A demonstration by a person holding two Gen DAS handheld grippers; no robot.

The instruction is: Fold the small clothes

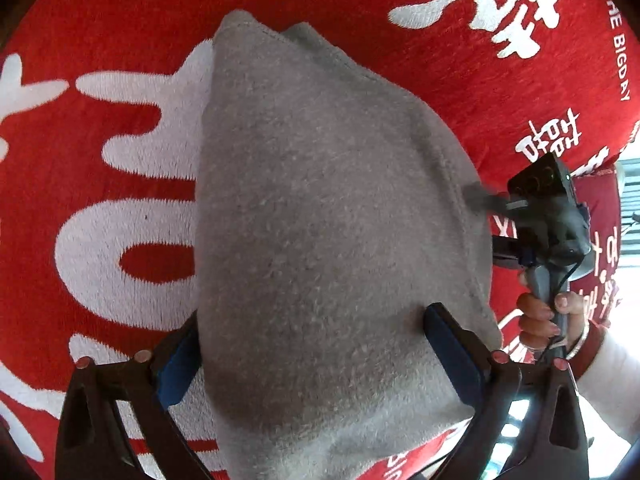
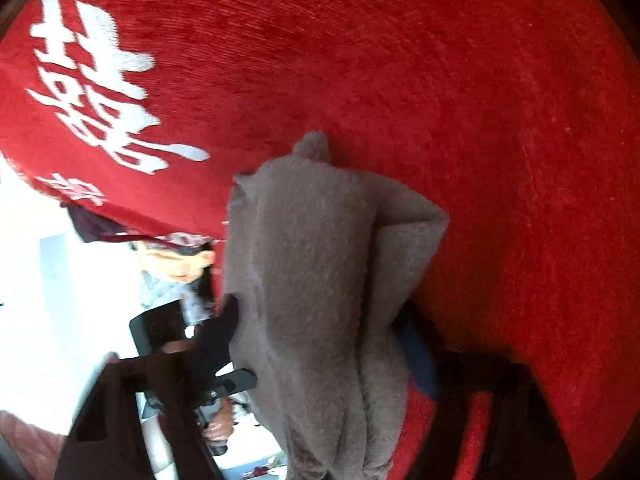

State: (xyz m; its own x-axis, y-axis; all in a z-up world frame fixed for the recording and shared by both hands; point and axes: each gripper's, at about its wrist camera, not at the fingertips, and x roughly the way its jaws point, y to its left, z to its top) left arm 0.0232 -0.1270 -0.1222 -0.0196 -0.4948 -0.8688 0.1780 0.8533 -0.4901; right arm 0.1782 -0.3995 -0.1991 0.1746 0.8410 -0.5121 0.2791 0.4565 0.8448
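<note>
A grey fuzzy garment (image 1: 320,220) lies folded on the red cloth (image 1: 100,40), long axis running away from me. My left gripper (image 1: 314,358) straddles its near end with the jaws wide. One blue pad (image 1: 176,364) sits at its left edge and the other rests on its right side; I see no squeeze. My right gripper (image 1: 490,224) comes in at the garment's right edge, held by a hand (image 1: 540,320). In the right wrist view the garment (image 2: 320,280) is bunched between the right gripper's (image 2: 320,360) fingers, blue pad (image 2: 416,352) pressed against it.
The red cloth (image 2: 480,120) with large white characters (image 2: 92,92) covers the whole surface. Its edge (image 2: 120,216) drops off at the left of the right wrist view, where a person (image 2: 168,292) sits beyond it against a bright room.
</note>
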